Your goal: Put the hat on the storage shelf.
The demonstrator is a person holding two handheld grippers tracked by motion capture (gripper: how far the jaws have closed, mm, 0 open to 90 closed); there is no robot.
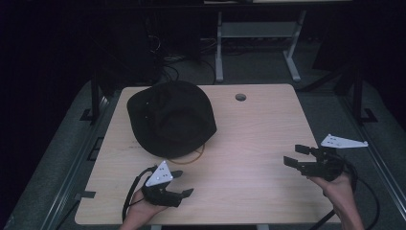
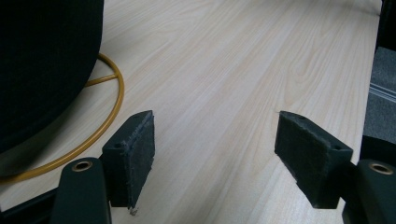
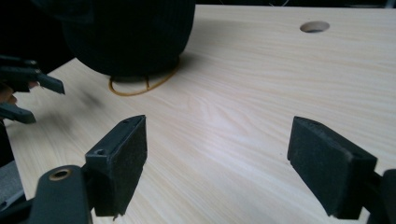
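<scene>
A black brimmed hat (image 1: 170,117) lies on the far left part of the wooden table (image 1: 249,139), over a thin yellow ring (image 1: 195,157) that peeks out from under its near edge. My left gripper (image 1: 184,183) rests low near the front edge, just short of the hat, its jaws open and empty. In the left gripper view the hat (image 2: 42,60) and ring (image 2: 109,116) lie to the left of the open gripper (image 2: 215,144). My right gripper (image 1: 293,154) hovers at the table's right side, pointing left, open with nothing between its pads (image 3: 217,149).
A round cable hole (image 1: 241,97) sits near the table's far edge. The right gripper view shows the hat (image 3: 126,32), the ring (image 3: 140,88) and the left gripper (image 3: 44,100) at far left. Behind the table stand a desk frame (image 1: 220,48) and cables on dark floor.
</scene>
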